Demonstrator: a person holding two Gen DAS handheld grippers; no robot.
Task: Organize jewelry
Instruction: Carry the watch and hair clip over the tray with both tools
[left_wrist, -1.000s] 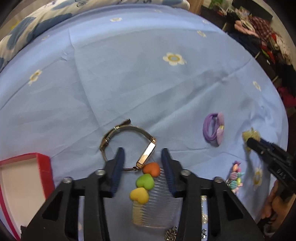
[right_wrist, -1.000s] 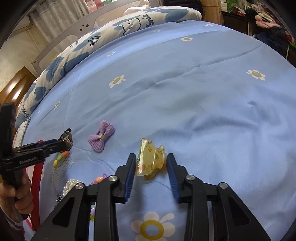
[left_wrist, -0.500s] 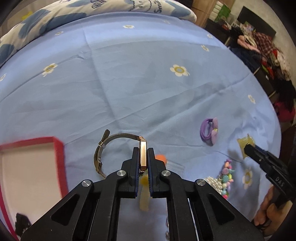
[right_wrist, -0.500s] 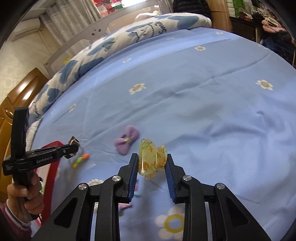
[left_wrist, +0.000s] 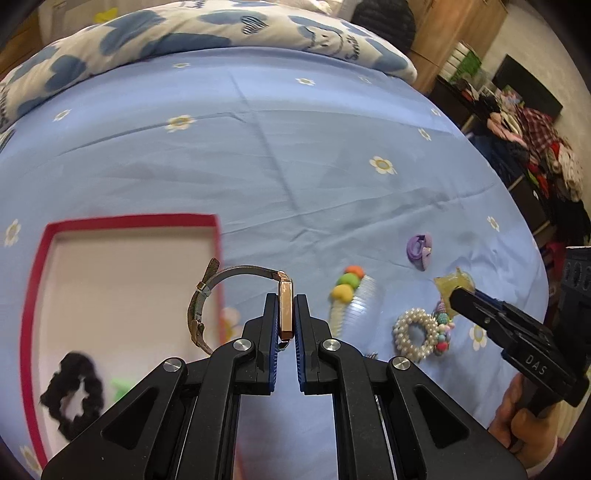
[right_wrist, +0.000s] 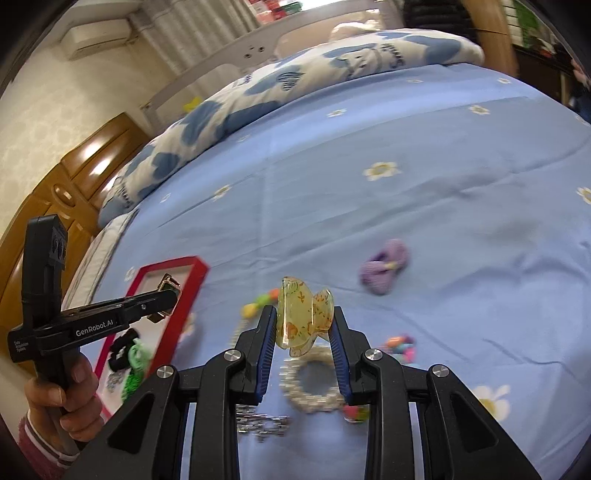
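A blue flowered bedsheet (left_wrist: 295, 155) carries a red-rimmed box (left_wrist: 33, 295) with a black scrunchie (left_wrist: 72, 398) inside. The left gripper (left_wrist: 285, 314) is clamped on a rose-gold watch (left_wrist: 285, 310) held beside the box's rim. The right gripper (right_wrist: 303, 325) pinches a yellow claw clip (right_wrist: 303, 319) above a pearl bracelet (right_wrist: 314, 391).

Both wrist views look steeply down, close over the bed (left_wrist: 295, 147); both show the red box (right_wrist: 168, 264).
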